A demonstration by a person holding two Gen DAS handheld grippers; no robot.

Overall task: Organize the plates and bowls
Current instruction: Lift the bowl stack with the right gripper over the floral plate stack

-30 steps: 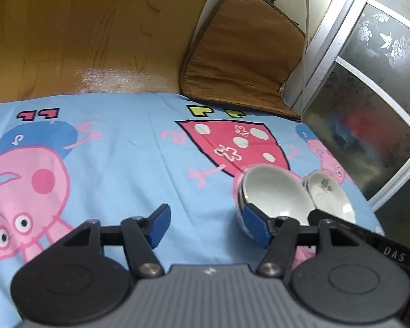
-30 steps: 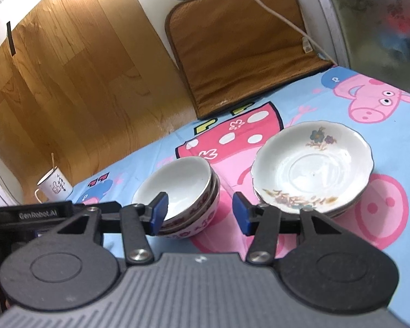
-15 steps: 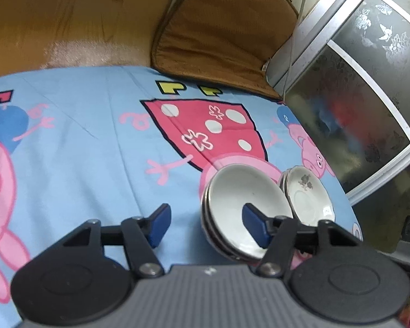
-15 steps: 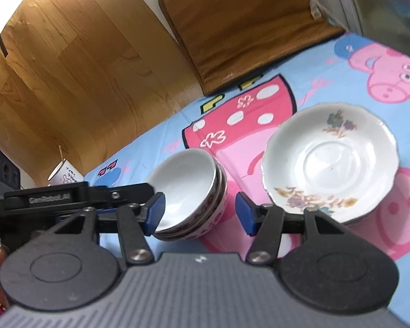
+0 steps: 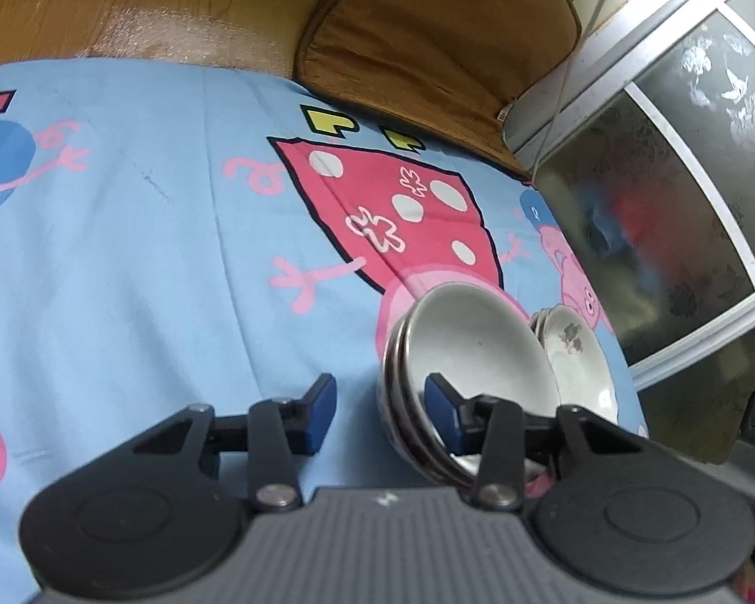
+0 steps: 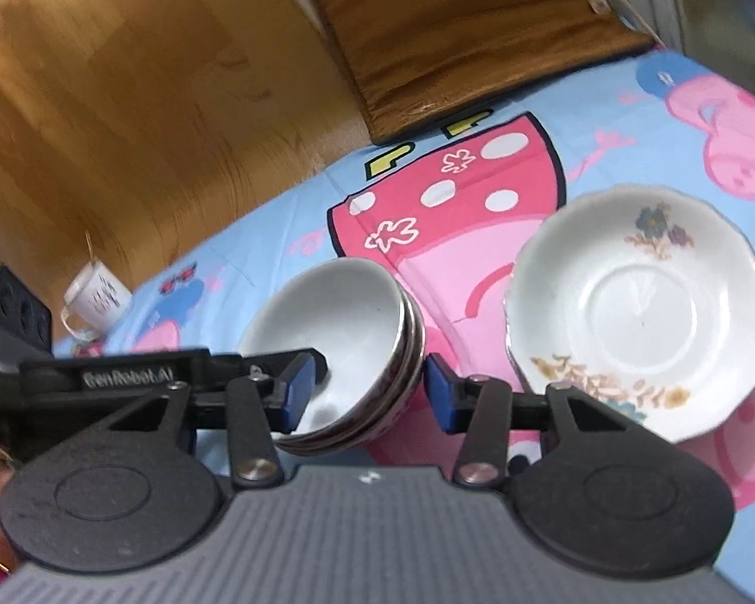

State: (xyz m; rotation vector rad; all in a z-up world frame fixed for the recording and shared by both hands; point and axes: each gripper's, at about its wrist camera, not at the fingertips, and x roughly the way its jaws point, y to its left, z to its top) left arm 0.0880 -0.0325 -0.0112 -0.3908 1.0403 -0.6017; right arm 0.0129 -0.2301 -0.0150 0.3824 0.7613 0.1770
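A stack of white bowls (image 5: pixel 473 347) with dark rims sits on the blue cartoon cloth (image 5: pixel 151 251). My left gripper (image 5: pixel 380 412) is open; the stack's left rim lies between its blue pads, right pad inside the top bowl. In the right wrist view my right gripper (image 6: pixel 365 390) is open and straddles the right rim of the bowls (image 6: pixel 337 327), left pad inside. A stack of floral plates (image 6: pixel 639 312) lies just right of the bowls and also shows in the left wrist view (image 5: pixel 576 362).
A brown cushion (image 5: pixel 428 35) leans on the wooden wall behind the cloth. A white mug (image 6: pixel 98 297) stands at the far left edge. A frosted glass door (image 5: pixel 679 191) borders the right side. The left gripper's body (image 6: pixel 100 377) crosses the right wrist view.
Both grippers have closed in on the bowl stack from either side. Each now has the rim between its open pads; the bowls and plates have not moved.
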